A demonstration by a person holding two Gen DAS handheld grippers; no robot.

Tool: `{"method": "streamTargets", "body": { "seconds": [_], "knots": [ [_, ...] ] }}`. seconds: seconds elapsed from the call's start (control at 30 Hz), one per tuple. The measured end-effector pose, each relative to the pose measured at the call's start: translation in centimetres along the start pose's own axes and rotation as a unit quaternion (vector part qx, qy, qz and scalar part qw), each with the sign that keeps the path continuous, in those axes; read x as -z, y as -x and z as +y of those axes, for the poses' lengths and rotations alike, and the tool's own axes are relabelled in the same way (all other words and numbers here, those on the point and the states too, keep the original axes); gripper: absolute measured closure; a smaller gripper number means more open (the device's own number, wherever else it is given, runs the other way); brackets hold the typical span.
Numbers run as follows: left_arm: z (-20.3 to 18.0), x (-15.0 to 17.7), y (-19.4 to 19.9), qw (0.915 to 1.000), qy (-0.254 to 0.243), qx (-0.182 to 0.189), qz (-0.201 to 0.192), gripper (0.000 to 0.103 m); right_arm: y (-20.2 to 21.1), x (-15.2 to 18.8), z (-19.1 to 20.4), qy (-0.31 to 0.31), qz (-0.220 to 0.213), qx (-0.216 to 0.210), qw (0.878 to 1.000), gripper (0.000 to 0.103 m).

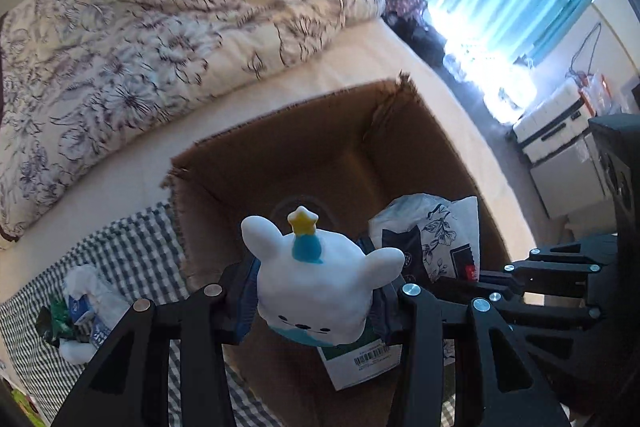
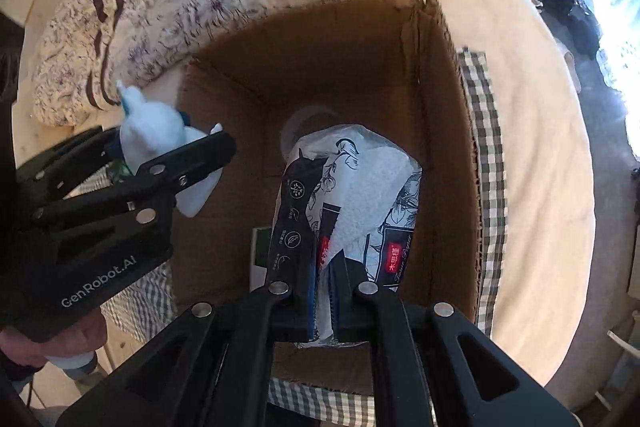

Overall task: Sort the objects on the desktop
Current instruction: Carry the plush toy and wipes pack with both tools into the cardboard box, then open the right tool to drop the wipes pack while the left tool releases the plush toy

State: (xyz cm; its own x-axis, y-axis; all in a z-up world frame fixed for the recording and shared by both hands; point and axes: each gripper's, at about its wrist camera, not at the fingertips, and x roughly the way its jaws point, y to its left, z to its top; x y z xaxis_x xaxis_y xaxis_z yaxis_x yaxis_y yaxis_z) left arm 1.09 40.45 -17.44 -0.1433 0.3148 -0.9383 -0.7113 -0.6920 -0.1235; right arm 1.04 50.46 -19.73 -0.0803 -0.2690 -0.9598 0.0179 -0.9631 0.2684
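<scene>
1. The left gripper (image 1: pixel 316 301) pinches a white plush toy (image 1: pixel 320 275) between its blue-padded fingers (image 1: pixel 244 307). The toy has two rounded ears, a teal cone topped with a yellow star, and a small stitched face turned toward the camera.
2. The toy hangs above the open cardboard box (image 1: pixel 280 155), near its left wall, and touches nothing but the pads.
3. The right gripper (image 2: pixel 324 311) is pressed together on a tissue pack (image 2: pixel 352 195), a soft packet printed with black flowers and a red label, white tissue showing at its top.
4. The pack sits inside the box (image 2: pixel 452 147), upright along the gripper's line; whether its far end rests on the box floor cannot be told.
5. On the box floor lies a green and white card with a barcode (image 1: pixel 360 359), partly under the toy in the left wrist view.
6. The box stands on a checked cloth (image 1: pixel 132 251), which lies over a cream bed beside a flowered quilt (image 1: pixel 160 27).
7. Crumpled blue and white packets (image 1: pixel 86 311) lie on the cloth left of the box.
</scene>
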Motion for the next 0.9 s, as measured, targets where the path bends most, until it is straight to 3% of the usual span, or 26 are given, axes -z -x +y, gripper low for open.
{"method": "streamTargets", "body": {
  "seconds": [0.2,0.27,0.33,0.37,0.53,0.9],
  "knots": [
    [-0.4,0.4,-2.1,0.9995,-0.002,-0.005,0.031,0.057,-0.8,0.7,-0.1,0.006,0.010,0.004,1.000,0.095],
    [-0.5,0.3,-2.2,0.9993,0.003,0.000,0.038,0.055,-0.7,0.8,-0.2,0.008,0.008,0.004,1.000,0.080],
    [-0.5,0.3,-2.2,0.9990,0.010,0.005,0.043,0.050,-0.3,1.0,-0.1,0.011,0.005,0.009,1.000,0.044],
    [-0.5,0.2,-2.1,0.9989,0.013,0.008,0.044,0.049,-0.1,1.1,-0.1,0.012,0.003,0.010,1.000,0.040],
    [-0.5,-0.3,-0.2,0.9997,0.017,0.011,0.016,0.035,1.5,1.7,0.3,0.007,-0.012,0.005,1.000,0.038],
    [2.6,0.7,6.1,0.9966,0.058,0.005,-0.059,0.023,4.5,3.6,2.7,0.005,-0.051,-0.006,0.999,0.036]
  ]
}}
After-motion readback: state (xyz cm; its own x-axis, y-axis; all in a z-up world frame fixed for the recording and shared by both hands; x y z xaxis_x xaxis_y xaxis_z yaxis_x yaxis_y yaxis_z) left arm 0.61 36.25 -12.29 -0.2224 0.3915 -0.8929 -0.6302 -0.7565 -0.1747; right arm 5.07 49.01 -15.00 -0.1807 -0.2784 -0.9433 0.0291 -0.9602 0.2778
